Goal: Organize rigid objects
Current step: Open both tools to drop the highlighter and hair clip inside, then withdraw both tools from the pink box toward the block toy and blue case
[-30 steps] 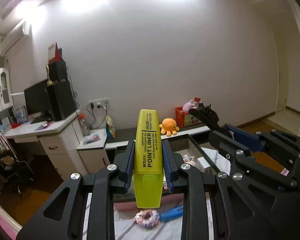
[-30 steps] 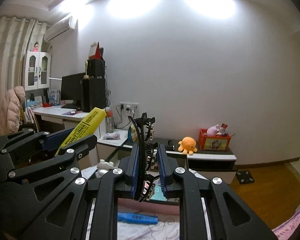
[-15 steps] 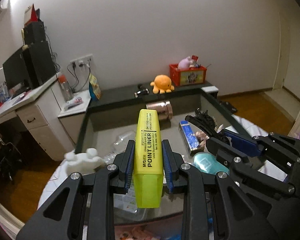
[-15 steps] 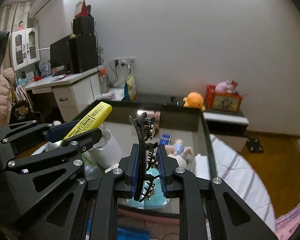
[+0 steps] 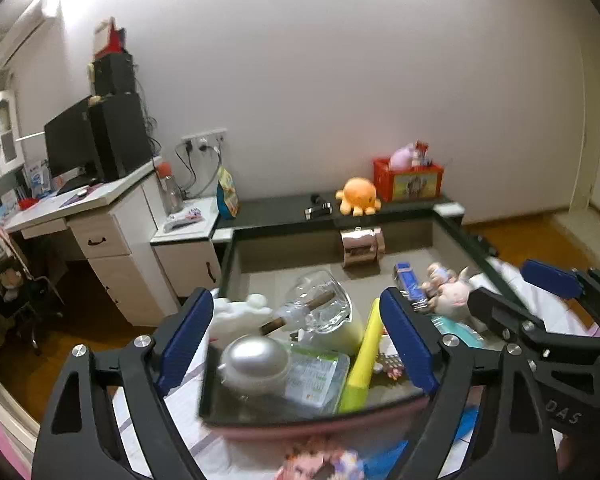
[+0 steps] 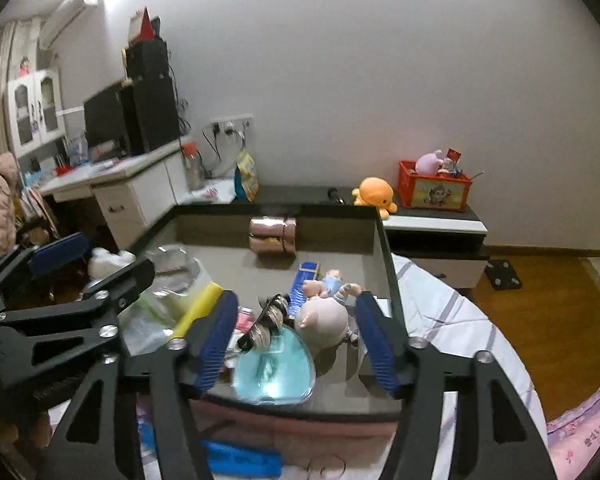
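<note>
A dark bin (image 5: 236, 412) (image 6: 384, 236) holds many objects. The yellow highlighter (image 5: 362, 356) (image 6: 198, 308) lies in it, leaning on a clear jug (image 5: 320, 308). The black hair claw clip (image 6: 266, 322) lies in the bin on a light-blue case (image 6: 276, 372) beside a doll (image 6: 326, 314). My left gripper (image 5: 296, 344) is open and empty above the bin's near left part. My right gripper (image 6: 296, 340) is open and empty above the clip and doll.
In the bin: a silver dome (image 5: 254, 358), a white figure (image 5: 236, 312), a copper case (image 5: 360, 242) and a blue box (image 5: 408, 280). A blue object (image 6: 240, 458) and a floral scrunchie (image 5: 320, 460) lie on the bedsheet in front. Desk (image 5: 80, 208) and shelf stand behind.
Both grippers have opened. The highlighter dropped from the left gripper into the bin, and the hair clip dropped from the right gripper onto the blue case. Both grippers tilted down.
</note>
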`<state>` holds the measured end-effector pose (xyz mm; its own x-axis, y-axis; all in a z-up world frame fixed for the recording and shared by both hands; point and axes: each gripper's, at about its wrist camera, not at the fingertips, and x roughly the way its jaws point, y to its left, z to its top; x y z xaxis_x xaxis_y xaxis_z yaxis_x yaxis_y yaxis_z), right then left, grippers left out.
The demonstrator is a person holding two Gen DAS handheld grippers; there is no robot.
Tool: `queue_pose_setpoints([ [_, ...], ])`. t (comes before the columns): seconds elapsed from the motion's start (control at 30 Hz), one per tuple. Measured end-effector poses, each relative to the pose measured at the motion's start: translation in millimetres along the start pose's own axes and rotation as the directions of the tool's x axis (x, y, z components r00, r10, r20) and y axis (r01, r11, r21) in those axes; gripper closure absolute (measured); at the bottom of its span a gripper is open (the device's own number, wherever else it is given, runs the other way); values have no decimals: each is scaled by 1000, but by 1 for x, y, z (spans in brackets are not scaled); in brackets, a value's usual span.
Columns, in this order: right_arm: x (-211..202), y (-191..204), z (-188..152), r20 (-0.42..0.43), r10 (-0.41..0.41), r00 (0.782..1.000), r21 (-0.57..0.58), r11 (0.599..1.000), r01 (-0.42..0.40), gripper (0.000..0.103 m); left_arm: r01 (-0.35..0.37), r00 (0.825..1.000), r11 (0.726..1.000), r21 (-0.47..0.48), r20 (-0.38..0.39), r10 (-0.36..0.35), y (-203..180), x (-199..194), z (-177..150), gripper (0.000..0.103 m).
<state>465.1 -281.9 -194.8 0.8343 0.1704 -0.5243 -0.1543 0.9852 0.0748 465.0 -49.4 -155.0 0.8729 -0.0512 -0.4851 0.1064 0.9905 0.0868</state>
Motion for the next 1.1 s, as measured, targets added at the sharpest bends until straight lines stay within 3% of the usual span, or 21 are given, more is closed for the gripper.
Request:
queue_pose_setpoints([
  [0.07,-18,2,3,25,-6,1000,2,1000,6,22,2,999,1000,-11,34,-1,4,-24,1,11],
  [0.27,-91,21,1,119,-1,993,-9,1000,2,22,-39,988,998,-50,148,46,13,-105,-6,4],
  [0.5,-171,45,-19,232,-111,966,-26,992,120,18,-97,972,992,-85,207,113,15,-184,-27,0],
  [0.6,-196,50,-28,253,-112,961,-25,992,122,14,-109,968,990,-93,218,127,16,-212,-37,0],
  [0.93,-241,68,-50,302,-106,947,-79,988,136,13,-105,957,991,-81,262,123,19,-251,-58,0],
  [0.97,-244,69,-52,307,-106,946,-82,987,137,11,-105,956,991,-82,266,123,20,-253,-59,0],
  [1.0,-247,70,-53,312,-106,944,-85,987,139,2,-110,952,990,-87,277,130,21,-256,-60,0],
  [1.1,-257,70,-56,339,-105,935,-83,987,141,0,-87,954,992,-87,280,108,21,-259,-63,0],
])
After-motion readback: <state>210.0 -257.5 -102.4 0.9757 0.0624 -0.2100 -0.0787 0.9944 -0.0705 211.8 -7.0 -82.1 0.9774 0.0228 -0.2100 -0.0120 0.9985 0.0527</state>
